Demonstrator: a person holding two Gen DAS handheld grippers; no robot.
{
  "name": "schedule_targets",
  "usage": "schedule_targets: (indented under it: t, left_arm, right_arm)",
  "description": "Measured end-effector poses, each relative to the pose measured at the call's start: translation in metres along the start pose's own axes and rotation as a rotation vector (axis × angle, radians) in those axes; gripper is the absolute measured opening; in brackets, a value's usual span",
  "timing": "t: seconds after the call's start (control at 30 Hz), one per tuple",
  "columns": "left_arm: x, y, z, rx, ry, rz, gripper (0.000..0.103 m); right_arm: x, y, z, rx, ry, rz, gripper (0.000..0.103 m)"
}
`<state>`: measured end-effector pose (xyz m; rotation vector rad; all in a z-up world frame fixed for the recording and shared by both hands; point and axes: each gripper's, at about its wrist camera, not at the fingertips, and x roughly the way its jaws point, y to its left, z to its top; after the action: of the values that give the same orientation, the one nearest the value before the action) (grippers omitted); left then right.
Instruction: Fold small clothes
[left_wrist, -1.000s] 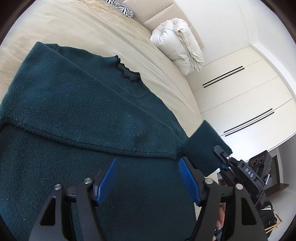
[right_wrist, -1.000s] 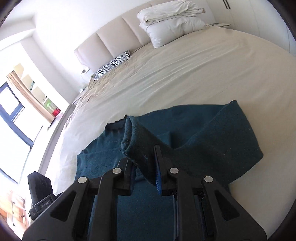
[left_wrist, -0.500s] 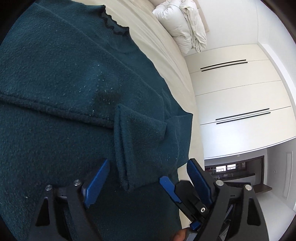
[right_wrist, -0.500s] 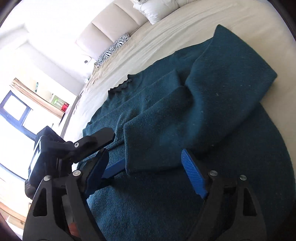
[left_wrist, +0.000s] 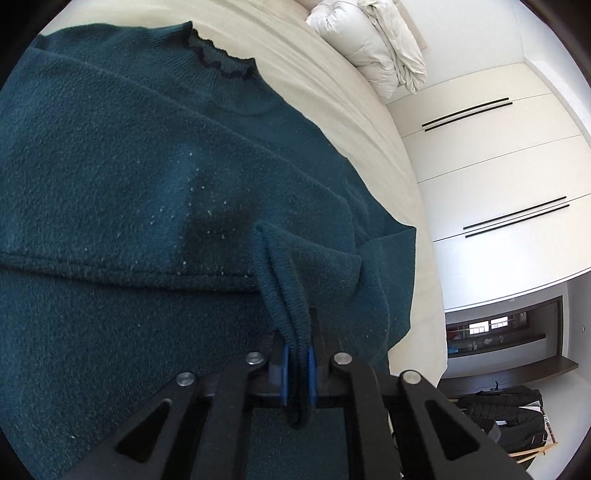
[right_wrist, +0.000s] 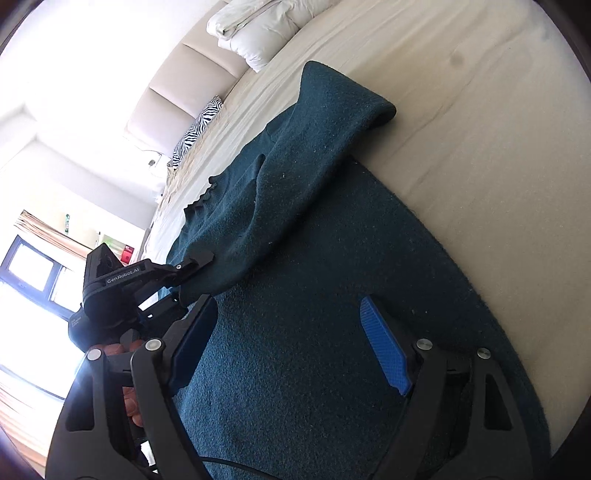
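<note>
While the dark teal sweater (left_wrist: 155, 192) lies spread on the beige bed sheet (right_wrist: 480, 129), close to the bed's near edge and with its frilled collar (left_wrist: 221, 64) toward the headboard (right_wrist: 192, 70), the left gripper (left_wrist: 297, 365) is clamped on the ribbed cuff (left_wrist: 284, 295) of one sleeve; its jaws have just been closing, and the cuff now hangs pinched between the blue pads (left_wrist: 283, 363). The grip at the cuff, not mid-sleeve, probably gives control of the sleeve's free end so it can be drawn straight across the body. That sleeve (right_wrist: 295, 177) already lies folded inward over the chest, its bend toward the open sheet. The right gripper (right_wrist: 295, 343) hovers over the lower body of the sweater with its jaws apart and nothing between them; whether the pads touch the knit cannot be told. Judgement: it is free to pin or take the hem. No containers are in view. White folded bedding (left_wrist: 373, 40) sits well apart by the headboard, beside a zebra-print pillow (right_wrist: 195, 133). White wardrobe doors (left_wrist: 491, 177) stand past the far side of the bed.
</note>
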<state>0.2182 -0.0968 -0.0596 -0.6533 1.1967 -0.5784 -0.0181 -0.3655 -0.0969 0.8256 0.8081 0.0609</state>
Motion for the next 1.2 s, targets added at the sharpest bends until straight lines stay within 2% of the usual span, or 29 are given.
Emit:
schedule_targets:
  t: [0.23,0.33,0.5,0.63,0.77,0.9,1.1,1.2]
  left_arm:
    - [-0.060,-0.021,0.015,0.166,-0.086,0.052,0.008]
    - [-0.085,-0.048,0.018,0.267,-0.128,0.048,0.008]
    - [-0.101,-0.111,0.018,0.423,-0.149,-0.014,0.008]
    - [-0.109,-0.174,0.015,0.564,-0.166,-0.076,0.008]
    - [-0.130,-0.202,0.013,0.649,-0.220,-0.092,0.008]
    - [-0.145,-0.169,0.028,0.602,-0.243,-0.031,0.008]
    - [-0.155,-0.057,0.060,0.436,-0.238,0.142,0.008]
    - [-0.148,0.002,0.071,0.338,-0.209,0.228,0.008]
  right_arm:
    - [0.012,0.000,0.003,-0.024,0.008,-0.027,0.079]
    - [0.013,0.001,0.001,-0.045,0.003,-0.045,0.079]
    - [0.019,0.008,0.001,-0.090,-0.004,-0.090,0.080]
    - [0.021,0.009,0.003,-0.087,-0.005,-0.084,0.080]
    - [0.017,0.005,0.003,-0.077,-0.001,-0.069,0.080]
    - [0.011,0.000,0.003,-0.077,-0.002,-0.061,0.080]
    - [0.008,-0.002,0.003,-0.079,-0.003,-0.060,0.080]
    - [0.011,-0.001,0.003,-0.085,-0.003,-0.072,0.080]
